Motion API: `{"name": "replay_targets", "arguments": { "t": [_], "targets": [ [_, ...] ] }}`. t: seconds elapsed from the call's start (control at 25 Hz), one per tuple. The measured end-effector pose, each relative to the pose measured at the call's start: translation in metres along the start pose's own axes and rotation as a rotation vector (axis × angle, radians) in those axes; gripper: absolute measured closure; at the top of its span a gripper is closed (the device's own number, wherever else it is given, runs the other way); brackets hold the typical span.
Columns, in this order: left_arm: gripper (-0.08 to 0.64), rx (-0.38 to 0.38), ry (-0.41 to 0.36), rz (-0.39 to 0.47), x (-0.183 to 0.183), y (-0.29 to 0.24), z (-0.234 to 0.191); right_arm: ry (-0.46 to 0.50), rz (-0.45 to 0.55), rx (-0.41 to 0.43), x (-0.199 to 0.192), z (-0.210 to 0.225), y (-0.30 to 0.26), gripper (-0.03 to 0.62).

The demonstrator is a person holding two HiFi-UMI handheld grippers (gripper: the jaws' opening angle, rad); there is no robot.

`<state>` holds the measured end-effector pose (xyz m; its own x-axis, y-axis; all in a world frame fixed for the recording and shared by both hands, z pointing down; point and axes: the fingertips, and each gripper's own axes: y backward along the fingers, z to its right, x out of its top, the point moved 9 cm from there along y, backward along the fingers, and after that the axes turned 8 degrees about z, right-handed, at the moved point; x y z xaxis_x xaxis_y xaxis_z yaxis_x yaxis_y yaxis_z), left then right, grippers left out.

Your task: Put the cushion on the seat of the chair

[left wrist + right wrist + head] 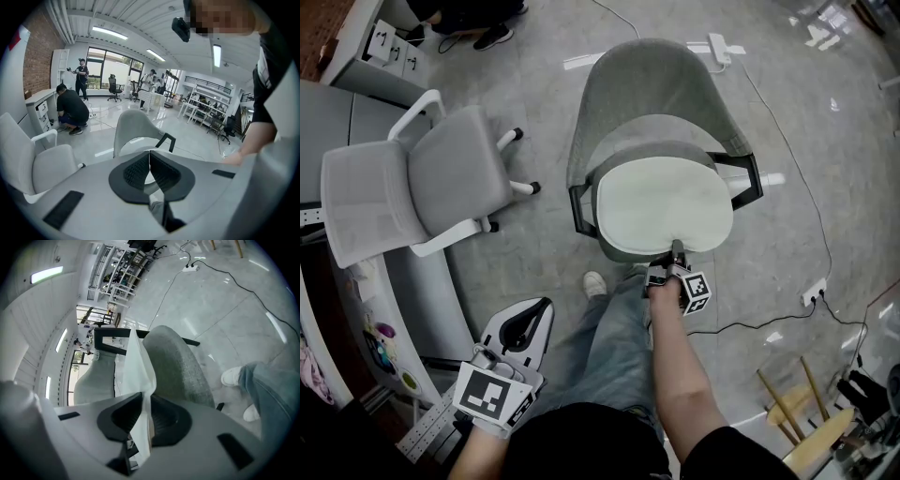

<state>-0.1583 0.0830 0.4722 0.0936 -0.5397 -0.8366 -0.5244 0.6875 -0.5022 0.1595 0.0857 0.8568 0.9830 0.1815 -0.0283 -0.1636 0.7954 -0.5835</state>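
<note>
A pale green cushion lies flat on the seat of the grey shell chair with black armrests. My right gripper is at the cushion's near edge, shut on that edge. In the right gripper view the cushion runs as a thin pale sheet between the dark pads of the right gripper, with the grey seat just beside it. My left gripper hangs low at the left, away from the chair. Seen from its own camera, the left gripper is shut with nothing in it, and the chair stands beyond.
A second grey and white chair stands to the left by a desk. The person's jeans leg and white shoe are just before the chair. A socket strip with cables and wooden sticks lie on the floor at right. People are far back.
</note>
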Motion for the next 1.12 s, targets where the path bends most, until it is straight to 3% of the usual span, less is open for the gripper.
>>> {"name": "replay_targets", "arguments": {
  "t": [0.4,0.72,0.76,1.12],
  "targets": [
    [0.548,0.006,0.02,-0.037,-0.011,-0.013,-0.005,0.063,-0.029,-0.018,0.003,-0.004,-0.035,0.531],
    [0.548,0.011,0.026,-0.045,-0.01,-0.022,-0.008,0.064,-0.056,-0.161,0.001,0.023,-0.038,0.486],
    [0.548,0.012,0.026,-0.045,-0.01,-0.022,-0.009,0.071,-0.067,-0.169,0.001,0.026,-0.036,0.451],
    [0.548,-0.004,0.032,-0.019,-0.003,-0.024,-0.005,0.142,-0.111,-0.161,0.012,0.018,-0.019,0.419]
  ]
}}
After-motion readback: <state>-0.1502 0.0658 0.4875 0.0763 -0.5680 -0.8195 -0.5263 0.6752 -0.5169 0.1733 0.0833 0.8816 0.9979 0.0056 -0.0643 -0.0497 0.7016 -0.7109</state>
